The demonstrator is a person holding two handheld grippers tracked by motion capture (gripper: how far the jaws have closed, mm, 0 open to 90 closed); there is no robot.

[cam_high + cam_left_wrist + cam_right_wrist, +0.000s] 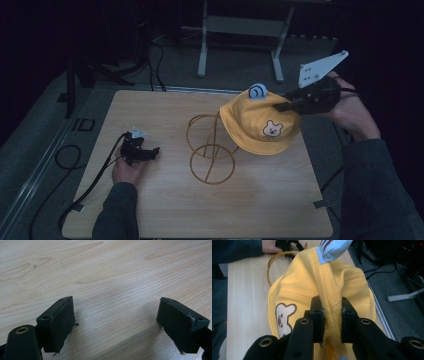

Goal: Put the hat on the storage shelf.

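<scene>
The right gripper (331, 320) is clamped on a pinched fold of the yellow hat (322, 287), jaws nearly together around the fabric, holding it lifted over the table's (165, 210) far right part, just beside the wire stand (210, 150). The left gripper (116, 320) rests low over bare wood at the table's left, jaws spread wide and holding nothing.

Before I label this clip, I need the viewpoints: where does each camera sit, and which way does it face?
High view: above the person's side, looking forward and down on the table; both forearms show.
Left gripper view: on the left gripper, facing bare tabletop between open jaws.
Right gripper view: on the right gripper, facing the pinched yellow hat; a sleeve shows.
Shared: high and right gripper views show the hat and wire stand.
</scene>
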